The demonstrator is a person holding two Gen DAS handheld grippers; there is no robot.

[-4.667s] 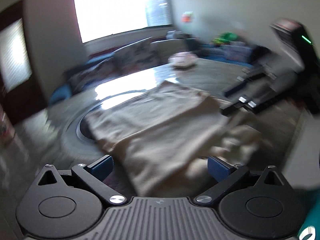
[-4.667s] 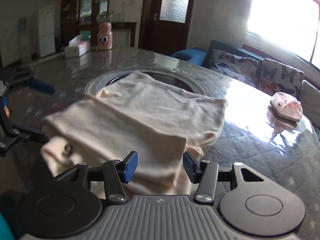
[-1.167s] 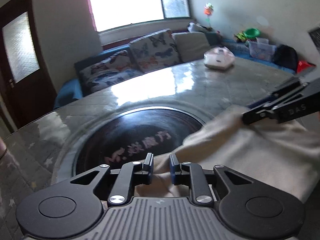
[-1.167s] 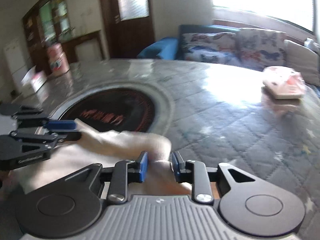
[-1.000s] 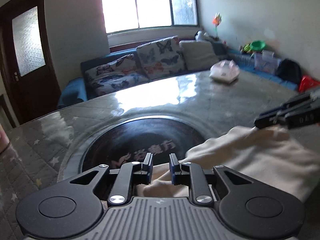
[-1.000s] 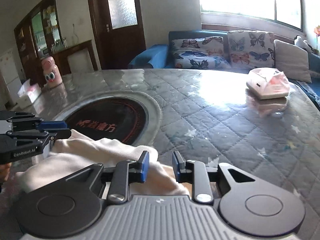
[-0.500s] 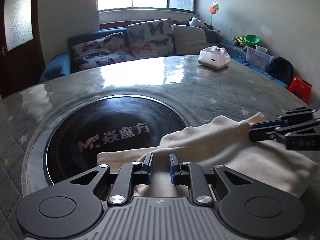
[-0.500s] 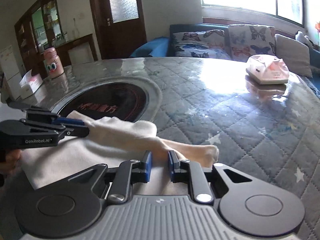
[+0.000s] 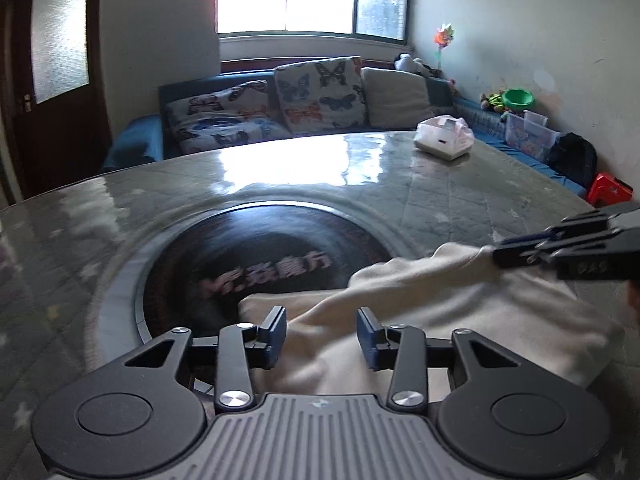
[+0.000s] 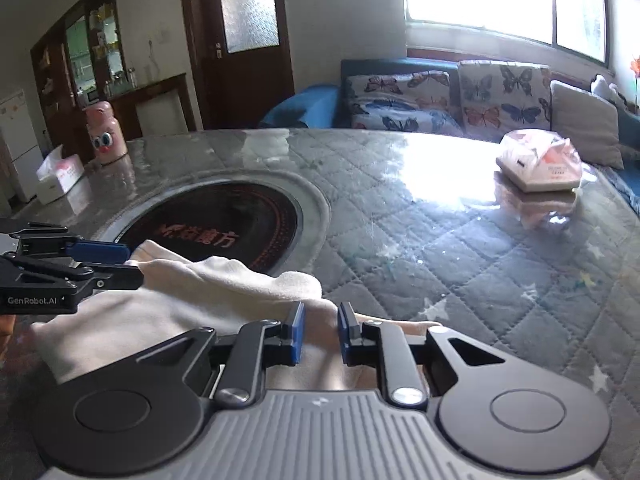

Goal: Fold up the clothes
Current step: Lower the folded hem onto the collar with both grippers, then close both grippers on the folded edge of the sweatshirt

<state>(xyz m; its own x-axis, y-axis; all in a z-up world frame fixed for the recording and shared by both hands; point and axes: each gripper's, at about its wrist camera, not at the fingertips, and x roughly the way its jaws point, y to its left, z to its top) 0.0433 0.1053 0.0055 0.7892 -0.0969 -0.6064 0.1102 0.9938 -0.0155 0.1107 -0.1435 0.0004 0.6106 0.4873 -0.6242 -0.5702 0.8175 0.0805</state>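
Two tools are hovering over the cream garment [image 9: 460,312] on the desk [image 10: 440,216]. The left tool [image 9: 321,334] is gaping wide, the right tool [image 10: 320,330] parted narrowly; the folded cloth is running lengthwise between them.

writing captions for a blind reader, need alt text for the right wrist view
The right claw, jaws slightly apart, sits over a folded cream fabric garment on a grey quilted table. The left claw reaches in from the left; a pink tissue pack lies far right.
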